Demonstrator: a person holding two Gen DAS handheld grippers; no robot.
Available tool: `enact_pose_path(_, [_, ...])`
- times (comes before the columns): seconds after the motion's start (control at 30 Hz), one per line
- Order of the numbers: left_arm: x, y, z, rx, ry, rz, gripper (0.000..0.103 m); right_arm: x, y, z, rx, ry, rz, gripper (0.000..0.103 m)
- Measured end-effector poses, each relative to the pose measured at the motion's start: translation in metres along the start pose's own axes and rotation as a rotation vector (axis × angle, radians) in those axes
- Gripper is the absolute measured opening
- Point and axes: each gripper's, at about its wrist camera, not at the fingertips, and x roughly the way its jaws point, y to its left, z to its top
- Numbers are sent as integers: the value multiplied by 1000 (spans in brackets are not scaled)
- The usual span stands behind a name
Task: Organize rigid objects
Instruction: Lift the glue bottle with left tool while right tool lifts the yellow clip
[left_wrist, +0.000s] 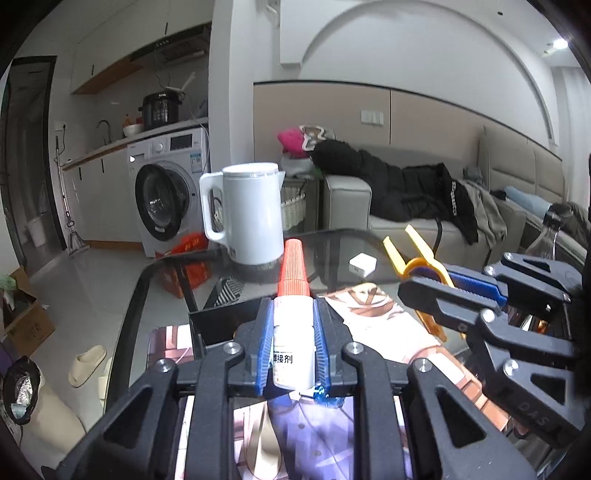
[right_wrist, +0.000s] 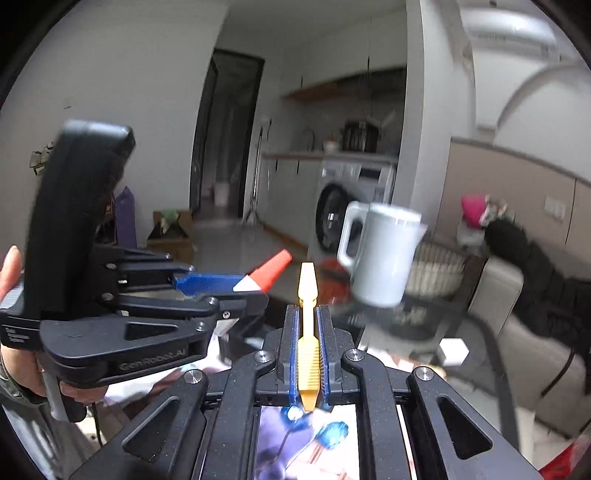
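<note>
My left gripper (left_wrist: 293, 304) is shut on a small glue bottle (left_wrist: 293, 343) with a white body and a red ribbed cap (left_wrist: 294, 267) that points forward past the fingertips. My right gripper (right_wrist: 308, 310) is shut on a yellow plastic clip (right_wrist: 307, 354), held lengthwise between the blue pads. Both are raised above a glass table (left_wrist: 332, 240). The left wrist view shows the right gripper (left_wrist: 412, 286) at the right, with the yellow clip (left_wrist: 404, 247) sticking out. The right wrist view shows the left gripper (right_wrist: 255, 291) at the left with the red cap (right_wrist: 271, 269), held by a person's hand (right_wrist: 11, 273).
A white kettle (left_wrist: 251, 214) stands at the table's far edge, with a small white cube (left_wrist: 362, 265) to its right. Printed colourful sheets (left_wrist: 369, 306) and blue beads (right_wrist: 332, 434) lie under the grippers. A glass bottle (left_wrist: 546, 236) is at far right. A sofa (left_wrist: 351, 199) with dark jackets and a washing machine (left_wrist: 166, 199) stand beyond.
</note>
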Motion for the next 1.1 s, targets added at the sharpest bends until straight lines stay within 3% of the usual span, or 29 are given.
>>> enact_pose_path(0.17, [-4, -1, 2, -2, -32, 10, 19, -2, 5, 3, -6, -16, 10, 9])
enact_pose_path(0.7, [0, 0, 3, -16, -24, -1, 19, 4, -5, 7, 36, 1, 18, 9])
enact_pose_path(1.1, [36, 18, 18, -99, 10, 14, 19, 37, -22, 21, 142, 15, 15, 9])
